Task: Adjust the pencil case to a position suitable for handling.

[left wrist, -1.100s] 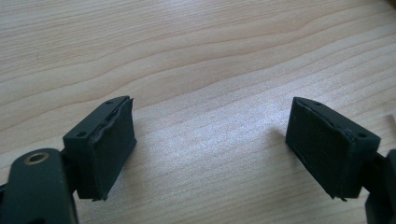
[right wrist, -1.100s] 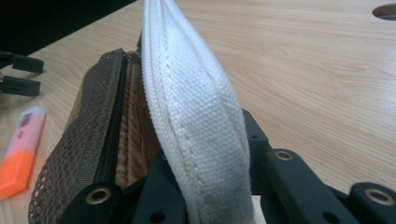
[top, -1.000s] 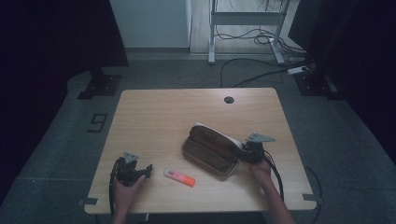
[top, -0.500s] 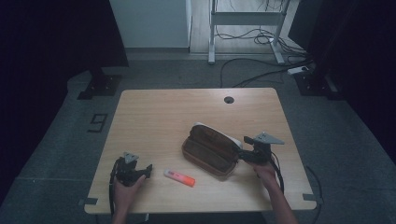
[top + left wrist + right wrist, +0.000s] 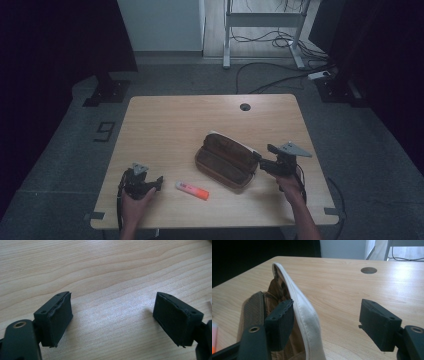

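A brown zip pouch point(image 5: 225, 159) with a cream lining lies open at the middle right of the table point(image 5: 175, 125). My right gripper point(image 5: 260, 162) is at its right end. Its jaws have just been opening and stand wide. In the right gripper view the cream rim point(image 5: 299, 305) rises between the jaws of my right gripper point(image 5: 328, 322), one jaw inside the pouch, the other well clear of it. An orange and white marker point(image 5: 192, 189) lies near the front edge. Left of it my left gripper point(image 5: 157, 181) rests open over bare wood point(image 5: 112, 320).
A round cable hole point(image 5: 244, 106) sits near the table's far edge, also in the right gripper view as the cable hole point(image 5: 368, 270). Beyond the table are a desk frame point(image 5: 265, 20) and cables on the grey floor. The marker's end point(image 5: 214, 337) shows at that view's left edge.
My right gripper has opened off the pouch's rim and lifted a little, drawing slightly right. The left gripper, the pouch and the marker have stayed put.
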The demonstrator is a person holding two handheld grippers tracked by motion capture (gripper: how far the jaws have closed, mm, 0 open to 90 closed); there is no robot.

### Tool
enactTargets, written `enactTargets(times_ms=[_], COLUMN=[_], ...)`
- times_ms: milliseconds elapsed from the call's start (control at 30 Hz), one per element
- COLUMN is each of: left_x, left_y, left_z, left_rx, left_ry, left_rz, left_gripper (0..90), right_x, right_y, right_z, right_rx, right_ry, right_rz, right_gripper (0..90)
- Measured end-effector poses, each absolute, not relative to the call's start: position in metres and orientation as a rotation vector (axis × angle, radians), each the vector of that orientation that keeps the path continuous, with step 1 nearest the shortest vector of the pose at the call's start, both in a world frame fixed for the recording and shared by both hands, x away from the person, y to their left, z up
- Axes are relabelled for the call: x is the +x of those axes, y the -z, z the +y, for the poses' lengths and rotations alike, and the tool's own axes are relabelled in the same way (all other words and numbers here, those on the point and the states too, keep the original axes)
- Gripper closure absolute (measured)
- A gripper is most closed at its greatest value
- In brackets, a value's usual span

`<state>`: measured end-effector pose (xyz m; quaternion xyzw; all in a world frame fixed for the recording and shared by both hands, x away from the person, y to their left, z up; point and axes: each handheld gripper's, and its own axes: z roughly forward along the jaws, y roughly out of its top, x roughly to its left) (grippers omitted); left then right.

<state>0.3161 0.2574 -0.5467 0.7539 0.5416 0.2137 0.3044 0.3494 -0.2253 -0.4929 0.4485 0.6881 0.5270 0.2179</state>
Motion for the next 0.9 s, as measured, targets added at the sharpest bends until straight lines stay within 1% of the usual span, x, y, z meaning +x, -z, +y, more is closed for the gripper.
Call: enactTargets(times_ms=[200, 433, 667, 900], left_x=[0.316, 0.316, 0.316, 0.316], left_y=[0.547, 0.547, 0.547, 0.547], left_z=[0.257, 0.257, 0.257, 0.257], left_rx=[1.997, 1.997, 1.997, 1.997], left_ry=[-0.566, -0.566, -0.566, -0.566], left_rz=[1.434, 1.434, 1.434, 1.434], left_gripper=[15.6, 15.6, 15.6, 15.6], right_x=[0.344, 0.334, 0.328, 0.325], right_y=[0.485, 0.476, 0.476, 0.482], right_z=[-0.224, -0.209, -0.192, -0.175], right_rx=[1.229, 1.161, 1.104, 1.069], right_ry=[-1.502, -1.508, -1.524, -1.527], right_rz=[1.907, 1.954, 2.025, 2.094], right_gripper=[26.4, 27.9, 30.6, 31.1])
